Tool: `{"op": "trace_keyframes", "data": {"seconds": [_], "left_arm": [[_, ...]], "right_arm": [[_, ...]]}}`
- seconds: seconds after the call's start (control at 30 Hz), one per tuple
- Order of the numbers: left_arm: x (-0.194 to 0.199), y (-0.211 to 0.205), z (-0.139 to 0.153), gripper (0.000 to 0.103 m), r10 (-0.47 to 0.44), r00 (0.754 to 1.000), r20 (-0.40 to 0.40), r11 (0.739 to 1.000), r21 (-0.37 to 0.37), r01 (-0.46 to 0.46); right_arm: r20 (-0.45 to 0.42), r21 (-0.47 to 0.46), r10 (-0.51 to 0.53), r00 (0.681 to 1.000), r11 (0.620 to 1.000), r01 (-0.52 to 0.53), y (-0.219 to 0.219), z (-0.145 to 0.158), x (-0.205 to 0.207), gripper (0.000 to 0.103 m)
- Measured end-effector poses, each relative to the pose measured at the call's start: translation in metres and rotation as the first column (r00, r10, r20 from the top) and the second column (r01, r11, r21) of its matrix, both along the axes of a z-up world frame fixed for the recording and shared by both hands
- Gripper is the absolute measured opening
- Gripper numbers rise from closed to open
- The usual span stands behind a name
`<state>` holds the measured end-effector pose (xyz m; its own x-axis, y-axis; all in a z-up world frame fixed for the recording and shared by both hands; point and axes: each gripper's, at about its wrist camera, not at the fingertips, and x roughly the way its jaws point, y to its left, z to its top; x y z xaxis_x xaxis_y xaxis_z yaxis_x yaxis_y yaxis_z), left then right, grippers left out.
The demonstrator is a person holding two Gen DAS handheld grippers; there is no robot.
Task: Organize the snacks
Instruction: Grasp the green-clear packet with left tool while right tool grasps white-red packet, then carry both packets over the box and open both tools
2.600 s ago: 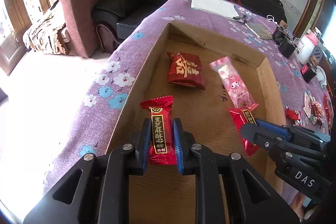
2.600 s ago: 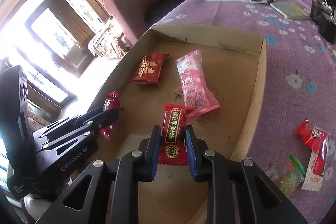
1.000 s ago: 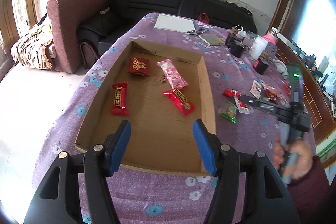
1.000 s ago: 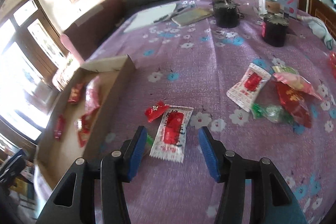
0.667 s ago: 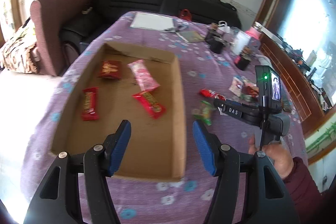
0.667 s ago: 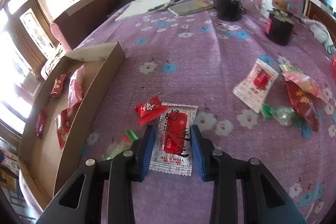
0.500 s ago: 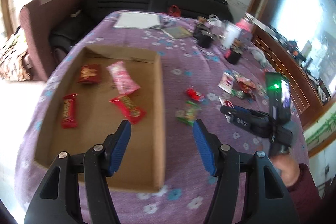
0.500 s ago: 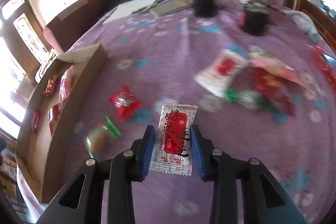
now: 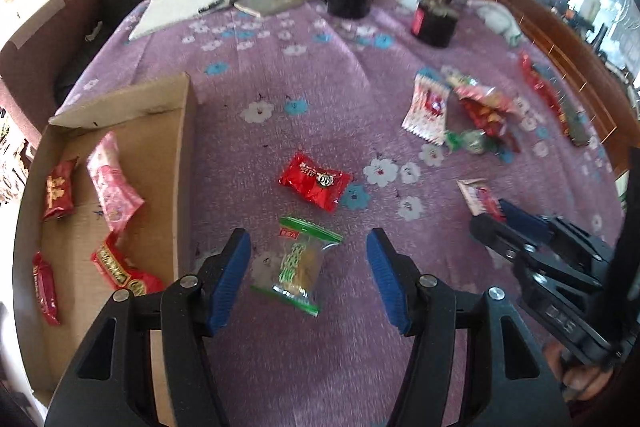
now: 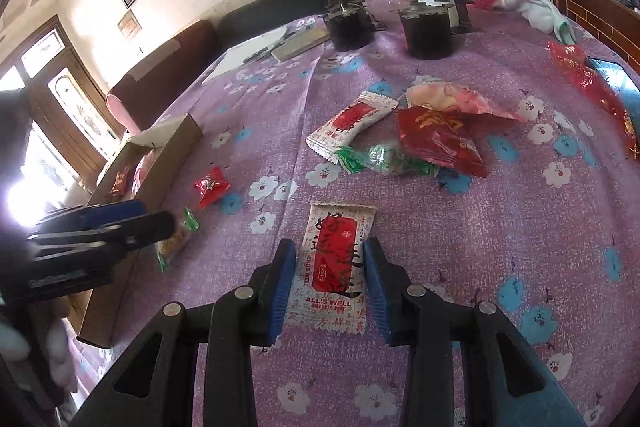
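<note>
White "ALL'S WELL" packet (image 10: 335, 263): lies flat on the purple floral cloth (image 10: 500, 227), between the blue pads of the right gripper (image 10: 330, 277); jaws narrow and opening, pads at the packet's edges.

Clear green-trimmed snack bag (image 9: 298, 264): lies on the cloth between the fingers of the left gripper (image 9: 308, 277); jaws wide and closing, pads clear of the bag.

Red candy (image 9: 315, 181): at 12 o'clock of the bag.

Cardboard tray (image 9: 182, 163): at 9 o'clock, holding four wrapped snacks.

Loose snack pile (image 9: 464, 115): at 2 o'clock.
</note>
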<state>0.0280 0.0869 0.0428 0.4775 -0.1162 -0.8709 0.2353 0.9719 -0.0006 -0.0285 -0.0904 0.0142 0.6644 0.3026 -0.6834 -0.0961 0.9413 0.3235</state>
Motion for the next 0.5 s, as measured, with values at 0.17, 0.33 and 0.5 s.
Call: {"op": "trace_keyframes", "data": {"seconds": [0.17, 0.33, 0.5], "left_arm": [[0.005, -0.008, -0.019, 0.046, -0.007, 0.999, -0.049, 0.998, 0.059, 0.01], [0.002, 0.001, -0.02, 0.03, 0.017, 0.999, -0.041, 1.0, 0.023, -0.016], [-0.009, 0.004, -0.014, 0.03, 0.016, 0.999, -0.031, 1.0, -0.014, -0.016]], "right_arm": [[-0.005, -0.001, 0.007, 1.0, 1.0, -0.007, 0.0, 0.0, 0.0, 0.037], [-0.001, -0.043, 0.01, 1.0, 0.999, -0.01, 0.005, 0.0, -0.001, 0.036], [0.01, -0.066, 0.008, 1.0, 0.998, -0.007, 0.007, 0.0, -0.003, 0.035]]}}
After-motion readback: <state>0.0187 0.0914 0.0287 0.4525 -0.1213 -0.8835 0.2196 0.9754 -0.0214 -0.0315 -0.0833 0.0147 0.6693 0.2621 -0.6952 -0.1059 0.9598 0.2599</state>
